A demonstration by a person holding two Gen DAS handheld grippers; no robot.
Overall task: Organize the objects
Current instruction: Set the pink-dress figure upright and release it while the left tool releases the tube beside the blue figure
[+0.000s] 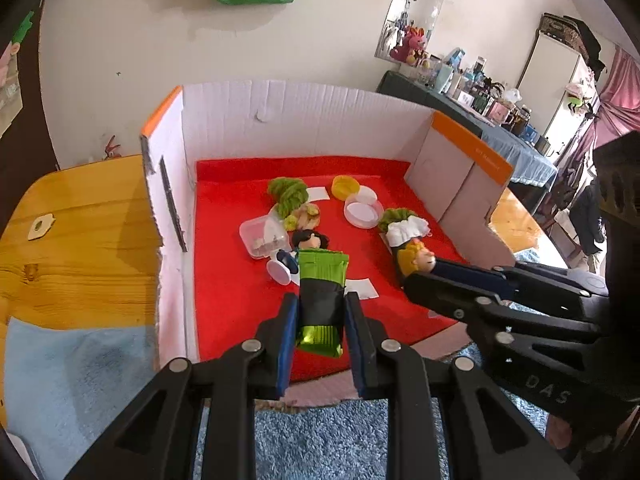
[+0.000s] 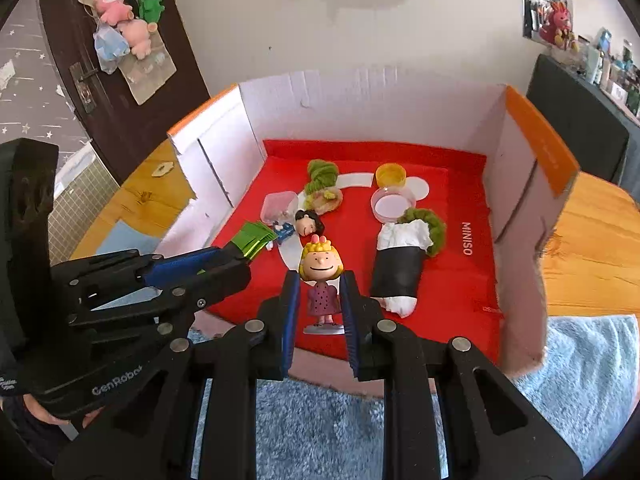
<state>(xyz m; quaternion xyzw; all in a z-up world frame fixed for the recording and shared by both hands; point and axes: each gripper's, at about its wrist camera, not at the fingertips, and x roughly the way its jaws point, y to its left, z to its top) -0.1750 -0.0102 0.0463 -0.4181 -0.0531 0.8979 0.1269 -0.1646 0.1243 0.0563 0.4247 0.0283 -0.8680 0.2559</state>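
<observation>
In the left wrist view my left gripper is shut on a green and black foil packet, held above the front of the red-lined cardboard box. My right gripper is shut on a blonde figurine in a purple dress, upright over the box's front edge. Each gripper shows in the other's view: the right gripper with the blonde figurine comes in from the right, and the left gripper with the packet comes in from the left. A dark-haired figurine lies on the red cloth.
On the red cloth lie a clear plastic tub, green woolly bundles, a yellow cap, a round clear dish and a black roll with white tissue. A wooden table and blue fluffy cloth surround the box.
</observation>
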